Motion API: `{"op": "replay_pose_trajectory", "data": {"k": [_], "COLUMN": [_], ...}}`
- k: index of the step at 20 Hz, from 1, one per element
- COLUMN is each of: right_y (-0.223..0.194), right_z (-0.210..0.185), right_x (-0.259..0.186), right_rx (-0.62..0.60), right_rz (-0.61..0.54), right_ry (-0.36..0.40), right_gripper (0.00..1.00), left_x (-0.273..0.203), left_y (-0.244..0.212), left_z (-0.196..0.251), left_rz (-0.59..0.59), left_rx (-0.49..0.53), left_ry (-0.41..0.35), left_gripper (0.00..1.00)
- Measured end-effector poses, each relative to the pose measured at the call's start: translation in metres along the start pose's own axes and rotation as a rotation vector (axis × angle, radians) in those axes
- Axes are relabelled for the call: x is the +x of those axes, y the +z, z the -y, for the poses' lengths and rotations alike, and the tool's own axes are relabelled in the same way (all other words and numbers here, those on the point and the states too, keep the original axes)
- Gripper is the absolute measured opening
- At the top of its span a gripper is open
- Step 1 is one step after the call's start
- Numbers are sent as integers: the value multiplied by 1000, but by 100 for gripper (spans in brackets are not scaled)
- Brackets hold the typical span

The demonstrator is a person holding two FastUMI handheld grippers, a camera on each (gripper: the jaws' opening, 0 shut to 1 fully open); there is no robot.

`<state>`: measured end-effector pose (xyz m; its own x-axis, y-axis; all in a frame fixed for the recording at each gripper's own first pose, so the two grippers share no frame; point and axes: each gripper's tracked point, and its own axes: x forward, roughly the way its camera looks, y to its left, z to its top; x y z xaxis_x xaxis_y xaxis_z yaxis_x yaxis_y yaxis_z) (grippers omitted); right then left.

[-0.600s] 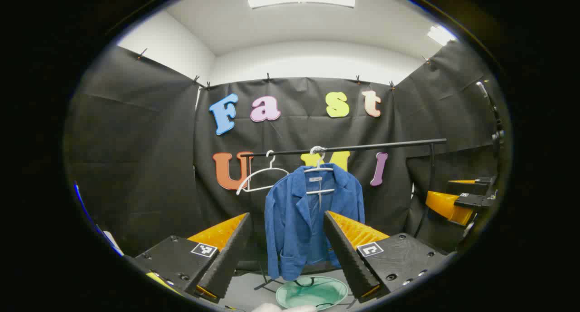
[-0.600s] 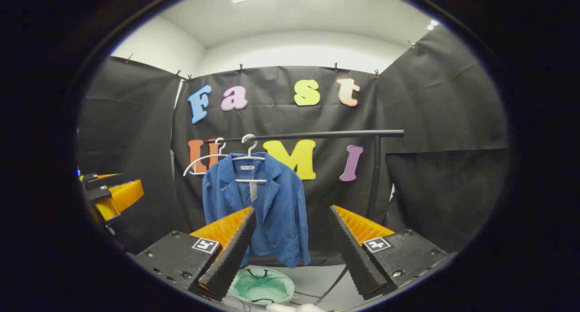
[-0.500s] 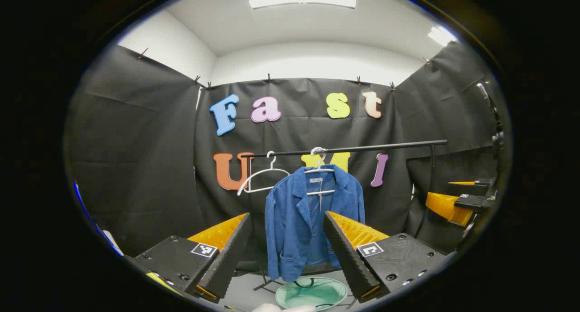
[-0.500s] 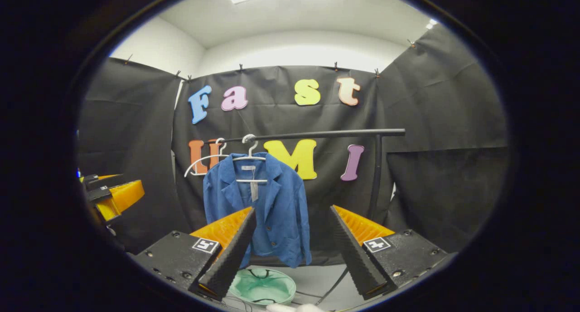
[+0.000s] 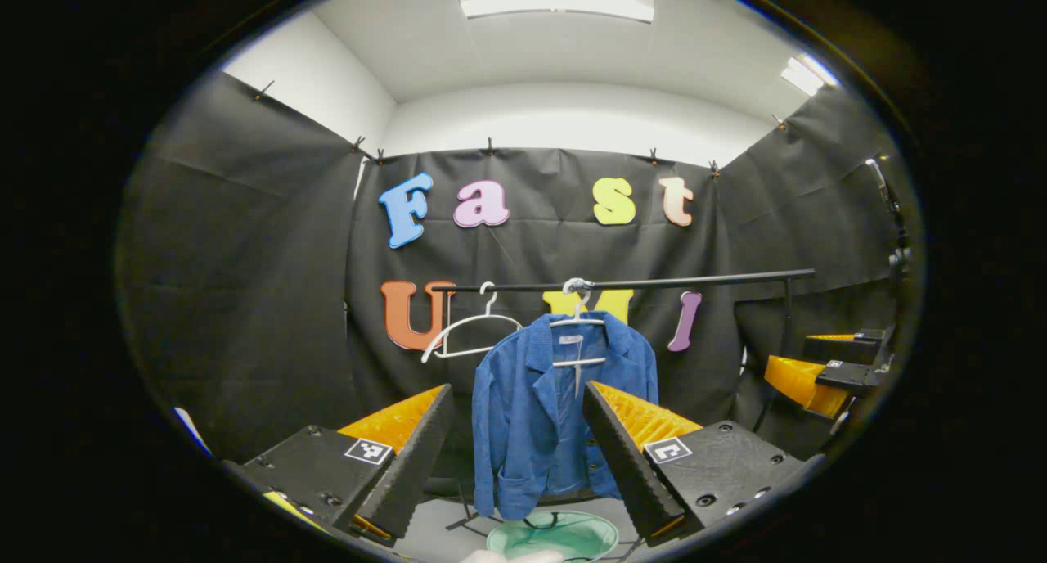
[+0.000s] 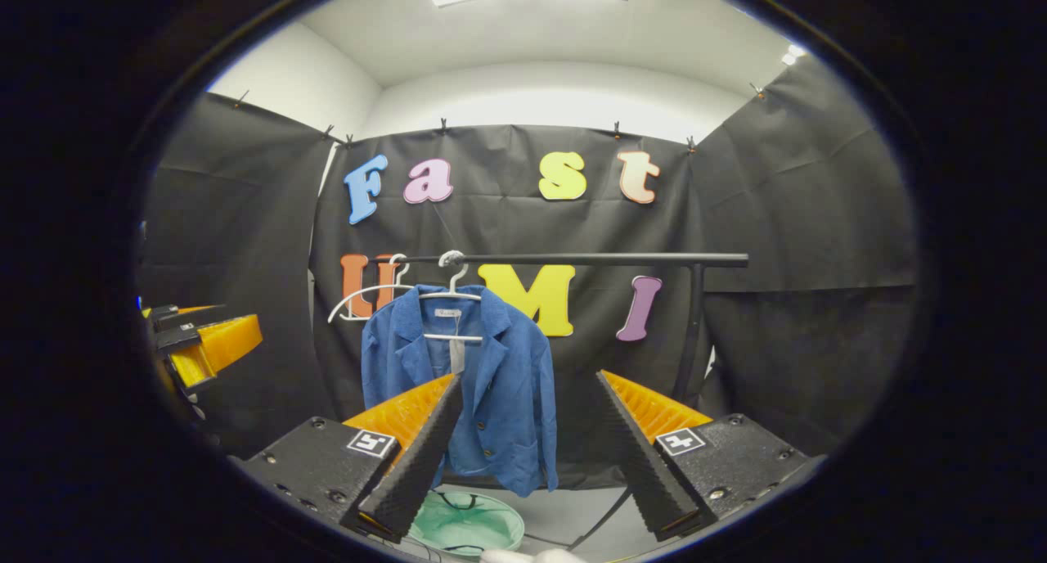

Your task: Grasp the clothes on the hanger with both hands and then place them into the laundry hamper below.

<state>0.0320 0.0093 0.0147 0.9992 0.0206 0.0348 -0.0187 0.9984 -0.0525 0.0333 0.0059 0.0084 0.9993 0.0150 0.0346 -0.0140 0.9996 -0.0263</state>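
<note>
A blue jacket [image 5: 540,407] [image 6: 499,383] hangs on a white hanger [image 5: 577,322] [image 6: 450,295] from a black rail [image 5: 654,282] [image 6: 589,259]. Below it on the floor sits a round green hamper [image 5: 552,537] [image 6: 468,524]. My left gripper [image 5: 517,452] stands open, well short of the jacket, which appears between its fingers. My right gripper [image 6: 527,444] is open too, with the jacket behind its left finger. In the right gripper view the left gripper [image 6: 200,346] shows at the left edge, and in the left gripper view the right gripper [image 5: 818,367] shows at the right edge.
An empty white hanger [image 5: 466,334] [image 6: 364,297] hangs on the rail to the left of the jacket. The rail's black upright post [image 6: 691,326] [image 5: 781,334] stands at the right. Rack feet and cables lie on the grey floor [image 6: 564,514] near the hamper.
Both views have tilted up slightly, so the rail, jacket and hamper sit a little lower in each. Both grippers stay open and empty.
</note>
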Motion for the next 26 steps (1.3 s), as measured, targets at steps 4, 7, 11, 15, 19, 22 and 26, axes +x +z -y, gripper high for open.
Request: {"op": "replay_pose_trajectory", "data": {"k": [4, 7, 11, 15, 19, 22, 26], "right_y": [-7, -11, -27, -51, -80, -94, -108], "right_z": [-8, -10, -11, -16, -15, -18, -27], "right_x": [39, 74, 130, 191, 249, 290, 326], "right_rx": [-6, -1, -14, 4, 8, -2, 25], "right_rz": [-7, 2, -9, -53, -94, -111, -153], "right_ry": [48, 83, 120, 181, 208, 222, 261], "right_gripper": [100, 100, 100, 99, 100, 99, 99], "left_x": [34, 67, 119, 174, 226, 258, 288], "left_y": [-1, -11, -36, -73, -106, -126, -144], "left_z": [10, 20, 34, 49, 48, 47, 49], "left_rz": [31, 39, 23, 15, -7, -35, -68], "left_rx": [13, -24, -27, -13, -1, 9, 12], "left_ry": [5, -13, -12, -6, 32, 55, 77], "left_gripper": [100, 100, 100, 100, 100, 100, 100]}}
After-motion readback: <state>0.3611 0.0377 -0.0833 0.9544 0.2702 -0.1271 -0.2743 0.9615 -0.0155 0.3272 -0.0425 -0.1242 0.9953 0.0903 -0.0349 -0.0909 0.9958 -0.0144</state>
